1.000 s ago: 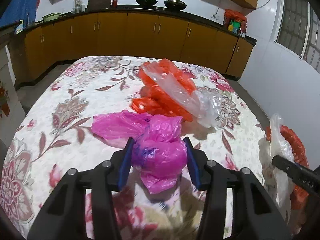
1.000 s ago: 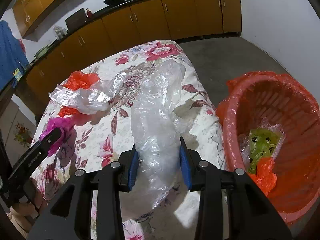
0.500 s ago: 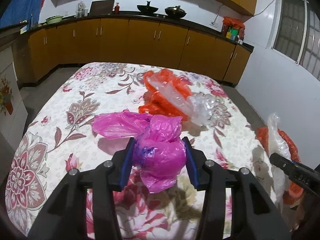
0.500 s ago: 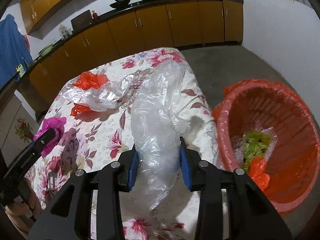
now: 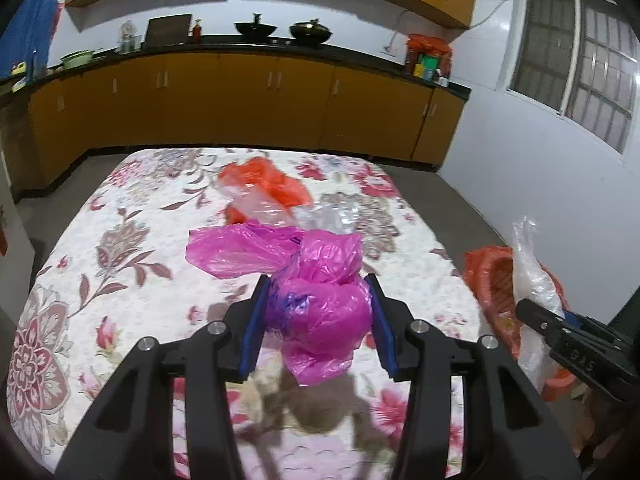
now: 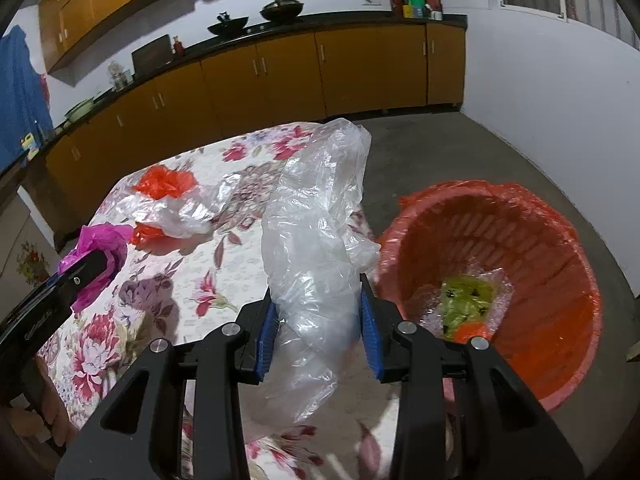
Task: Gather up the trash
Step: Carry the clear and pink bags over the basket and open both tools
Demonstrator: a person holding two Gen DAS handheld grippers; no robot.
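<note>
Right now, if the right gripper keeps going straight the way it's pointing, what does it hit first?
Probably the flowered tablecloth near its edge, just beyond the clear plastic bag it holds; the orange basket sits off to the right. Depth is unclear.

Black hand-held gripper [image 5: 316, 312] — blue pads, silver screws.

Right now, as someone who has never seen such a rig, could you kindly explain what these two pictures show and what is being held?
These are two handheld grippers, no robot arm; each carries a fisheye camera looking along its black fingers with blue pads. One picture is from the left gripper, shut on a crumpled pink plastic bag. The other is from the right gripper, shut on a clear plastic bag. On the floral-cloth table lie an orange plastic bag and more clear plastic. Beside the table stands a round orange basket lined with orange plastic, with some trash inside.
</note>
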